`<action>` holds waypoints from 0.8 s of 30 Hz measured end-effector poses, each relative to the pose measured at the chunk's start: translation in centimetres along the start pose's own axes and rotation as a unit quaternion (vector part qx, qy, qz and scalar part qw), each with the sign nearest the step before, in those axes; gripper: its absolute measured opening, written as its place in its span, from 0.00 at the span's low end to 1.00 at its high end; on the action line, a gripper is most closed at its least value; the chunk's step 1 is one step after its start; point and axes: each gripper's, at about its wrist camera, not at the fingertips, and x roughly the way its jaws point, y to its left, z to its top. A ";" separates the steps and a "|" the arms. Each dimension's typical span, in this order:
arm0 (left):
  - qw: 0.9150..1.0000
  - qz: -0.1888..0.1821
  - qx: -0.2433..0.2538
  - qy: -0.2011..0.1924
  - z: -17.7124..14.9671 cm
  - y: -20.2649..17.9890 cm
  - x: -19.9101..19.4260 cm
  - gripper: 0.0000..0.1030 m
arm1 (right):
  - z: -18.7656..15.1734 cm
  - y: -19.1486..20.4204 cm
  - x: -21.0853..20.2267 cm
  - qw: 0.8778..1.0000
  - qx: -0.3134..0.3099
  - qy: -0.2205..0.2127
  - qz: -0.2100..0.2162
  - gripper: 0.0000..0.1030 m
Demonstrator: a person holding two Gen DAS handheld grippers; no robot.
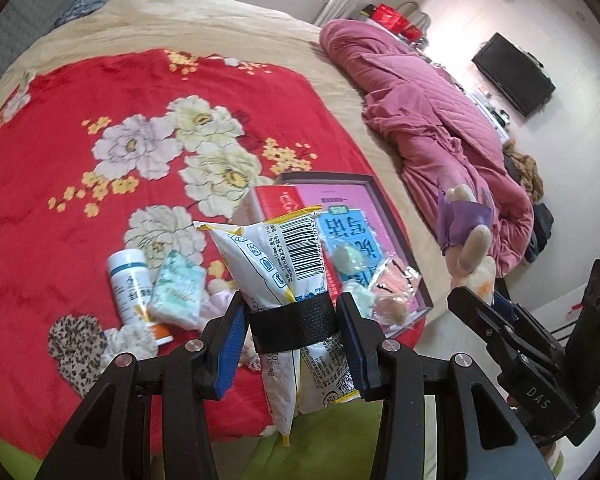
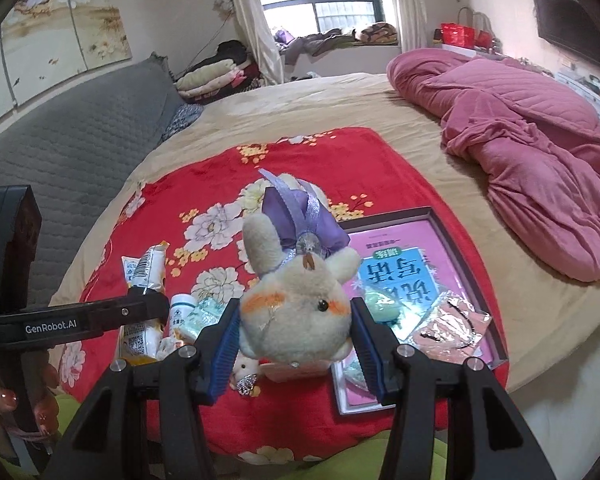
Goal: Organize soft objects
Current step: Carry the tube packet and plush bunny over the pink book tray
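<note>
Two grippers each hold something soft above a bed covered by a red flowered blanket. From the left wrist camera, the left gripper is clamped on a white and yellow plastic packet, its blue pads pressing both sides of a black band around the packet. Below it on the blanket lie a white bottle, a pale green tissue pack and a leopard-print mitten; a shallow tray holding a pink booklet sits to the right. From the right wrist camera, the right gripper is closed on a cream plush rabbit in a purple dress, held above the blanket beside the tray. A pink quilt lies bunched farther right.
</note>
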 end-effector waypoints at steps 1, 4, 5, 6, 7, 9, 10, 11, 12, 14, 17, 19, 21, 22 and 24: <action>1.000 -0.002 0.003 0.000 0.1 -0.4 0.0 0.45 | 0.0 -0.3 -0.2 1.000 0.002 -0.001 -0.002 0.51; 1.000 -0.006 0.011 -0.001 0.3 -1.4 0.3 0.45 | 0.1 -0.9 -0.8 1.000 0.006 -0.007 -0.009 0.51; 1.000 -0.007 0.014 -0.001 0.4 -1.8 0.3 0.45 | 0.2 -1.2 -0.9 1.000 0.008 -0.009 -0.012 0.51; 1.000 -0.008 0.018 0.000 0.5 -2.3 0.4 0.45 | 0.2 -1.4 -1.2 1.000 0.010 -0.011 -0.014 0.51; 1.000 -0.009 0.021 0.000 0.6 -2.6 0.5 0.45 | 0.2 -1.7 -1.3 1.000 0.012 -0.012 -0.015 0.51; 1.000 -0.012 0.026 -0.001 0.7 -3.4 0.6 0.45 | 0.3 -2.2 -1.7 0.999 0.017 -0.017 -0.022 0.51; 0.999 -0.013 0.030 0.000 0.7 -3.8 0.7 0.45 | 0.3 -2.6 -2.0 0.999 0.019 -0.020 -0.026 0.51; 0.999 -0.014 0.033 0.001 0.8 -4.2 0.9 0.45 | 0.4 -2.8 -2.2 0.999 0.021 -0.021 -0.028 0.51; 0.999 -0.016 0.036 0.002 0.8 -4.6 1.1 0.45 | 0.4 -3.2 -2.4 0.999 0.024 -0.023 -0.031 0.51; 0.999 -0.020 0.043 0.005 0.9 -5.4 1.5 0.45 | 0.4 -3.9 -2.7 0.999 0.031 -0.027 -0.035 0.51; 0.998 -0.023 0.052 0.011 0.9 -6.4 2.4 0.45 | 0.3 -5.0 -3.1 0.998 0.042 -0.031 -0.043 0.51; 0.998 -0.027 0.058 0.015 0.9 -7.1 3.0 0.45 | 0.2 -5.8 -3.2 0.997 0.052 -0.033 -0.046 0.51; 0.997 -0.026 0.064 0.019 0.9 -7.7 3.6 0.45 | 0.1 -6.5 -3.4 0.997 0.057 -0.034 -0.049 0.51; 0.997 -0.027 0.066 0.022 0.9 -8.0 4.0 0.45 | 0.1 -6.8 -3.4 0.996 0.059 -0.035 -0.052 0.51; 0.997 -0.027 0.071 0.025 0.9 -8.6 4.5 0.45 | 0.1 -7.4 -3.4 0.996 0.063 -0.035 -0.054 0.51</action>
